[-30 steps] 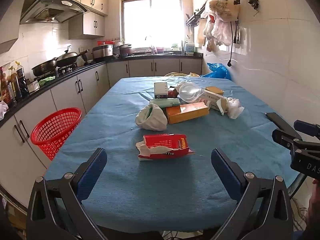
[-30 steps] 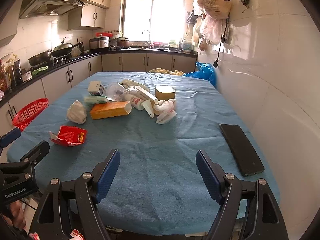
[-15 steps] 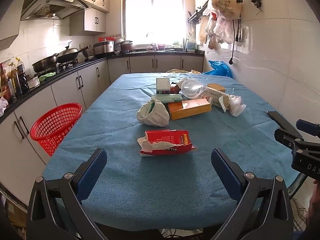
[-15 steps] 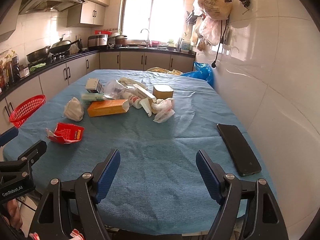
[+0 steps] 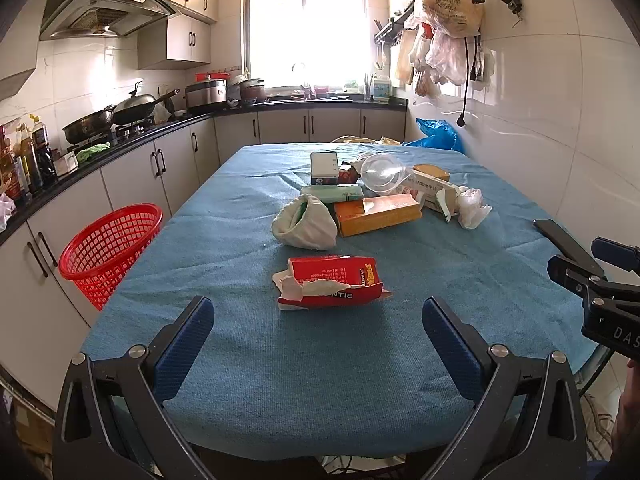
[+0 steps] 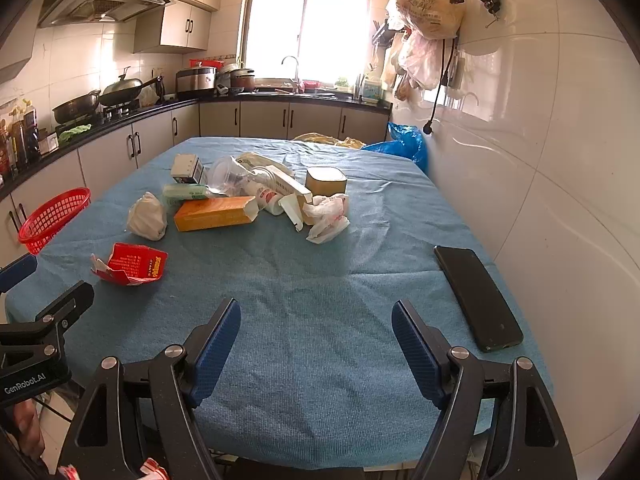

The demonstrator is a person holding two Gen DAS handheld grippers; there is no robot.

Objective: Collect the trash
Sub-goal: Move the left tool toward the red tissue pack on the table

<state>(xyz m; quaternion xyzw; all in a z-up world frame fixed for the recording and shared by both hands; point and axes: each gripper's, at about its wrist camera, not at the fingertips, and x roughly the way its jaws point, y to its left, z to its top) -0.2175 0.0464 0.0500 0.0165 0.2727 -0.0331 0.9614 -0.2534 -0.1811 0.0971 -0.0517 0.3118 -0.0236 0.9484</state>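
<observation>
Trash lies on a blue-clothed table (image 5: pixel 240 208). A torn red carton (image 5: pixel 332 282) lies nearest, just ahead of my open, empty left gripper (image 5: pixel 318 332); it also shows in the right wrist view (image 6: pixel 132 265). Behind it are a crumpled white bag (image 5: pixel 306 227), an orange box (image 5: pixel 376 214), a clear plastic cup (image 5: pixel 380 168), small boxes and a crumpled white wrapper (image 5: pixel 472 208). My right gripper (image 6: pixel 316 338) is open and empty over the near edge of the table. A red mesh basket (image 5: pixel 110 246) stands off the table's left side.
A black phone (image 6: pixel 476 296) lies at the table's right edge near the tiled wall. Kitchen counters with pans and bottles run along the left and back. Plastic bags hang on the right wall. A blue bag (image 6: pixel 404 140) sits behind the table.
Both grippers have moved slightly forward and up towards the table; the trash looks a little closer. Both stay open and empty.
</observation>
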